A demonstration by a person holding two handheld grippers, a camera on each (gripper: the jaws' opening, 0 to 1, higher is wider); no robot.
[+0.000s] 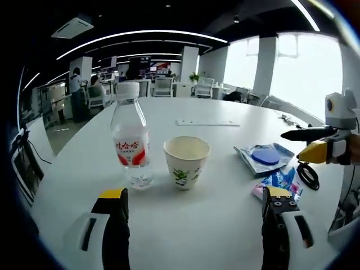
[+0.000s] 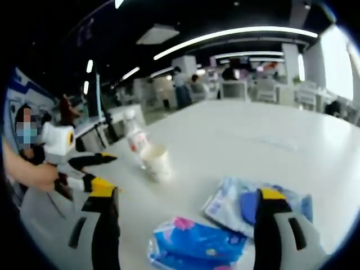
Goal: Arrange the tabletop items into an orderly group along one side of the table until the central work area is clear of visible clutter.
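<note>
Now, left tongs (image 1: 197,203): jaws rise wide apart from the bottom of the left gripper view, nothing between them, bare white surface (image 1: 225,146) in the gap.
Right tongs (image 2: 183,201): jaws spread wide at the bottom of the right gripper view, gripping nothing; the right-hand jaw overlaps the clear packet in the picture, contact unclear. They also enter the left gripper view at the right edge (image 1: 306,143), jaws parted there.
Water bottle (image 1: 130,140): upright, left of centre in the left gripper view, white cap, red label.
Paper cup (image 1: 186,161): upright just right of the bottle, near it but apart.
Clear packet with blue disc (image 1: 264,156): flat on the surface, right of centre in the left gripper view.
Blue wrapped pack (image 2: 194,239): lower centre of the right gripper view, between the jaws, beside the clear packet.
Black cable loop (image 1: 307,174): at the right, below the other tongs.
Background: office desks, chairs and people, upper left.
</note>
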